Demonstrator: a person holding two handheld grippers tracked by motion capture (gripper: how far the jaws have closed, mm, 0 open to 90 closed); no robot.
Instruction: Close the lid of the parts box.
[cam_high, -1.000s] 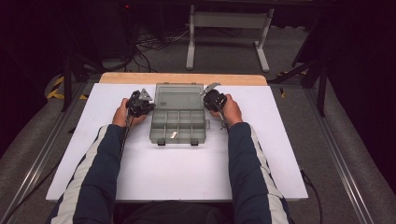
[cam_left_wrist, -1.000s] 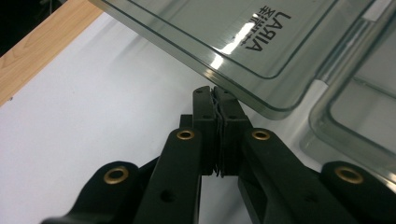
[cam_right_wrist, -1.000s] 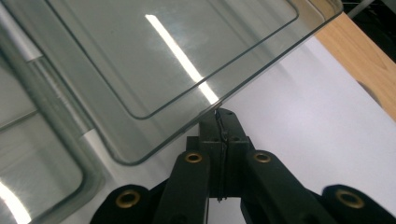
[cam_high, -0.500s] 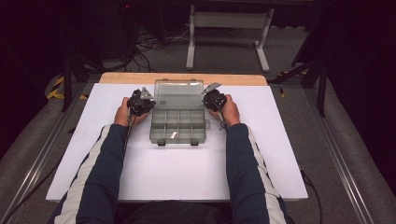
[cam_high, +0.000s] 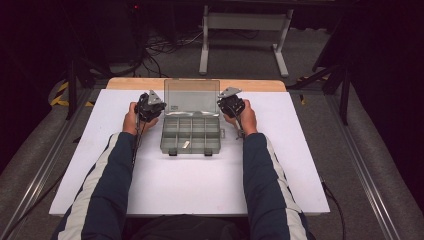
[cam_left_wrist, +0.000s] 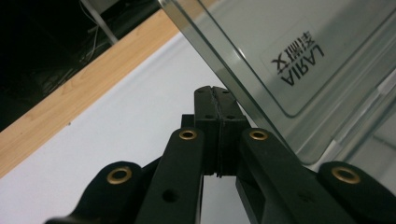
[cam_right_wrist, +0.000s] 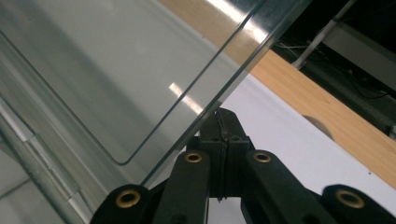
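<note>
Organizer box (cam_high: 191, 135) sits open at the middle of the white table (cam_high: 200, 185), a little toward the far side, and we hold one gripper at each side of its raised lid. Our left gripper (cam_high: 148, 106) has its jaws pressed together with nothing between them; in the left gripper view the two black jaws meet along a thin seam, their tips (cam_left_wrist: 214, 92) lying just beside the left edge of the clear lid (cam_left_wrist: 289, 60). We cannot tell whether they actually touch that edge. A printed label on the lid (cam_left_wrist: 299, 63) reads mirrored and upside down through the plastic.

Our right gripper (cam_high: 230, 104) is likewise squeezed closed on nothing. In the right gripper view its tips (cam_right_wrist: 219, 116) sit right at the lid's edge (cam_right_wrist: 243, 74), again too close to say whether there is contact.

From the high view, the lid (cam_high: 192, 95) stands up at the back of the box, tilted slightly away from us, with the grippers flanking it at about the same height. The tray (cam_high: 191, 137) is split into small compartments, and a small pale piece (cam_high: 185, 144) lies in one of the front ones. Two dark latches stick out from the front wall. Our hands (cam_high: 131, 120) rest on the table beside the box, sleeves running back toward the near edge. Beyond the white sheet, a strip of bare wood (cam_high: 250, 85) runs along the table's far edge.
</note>
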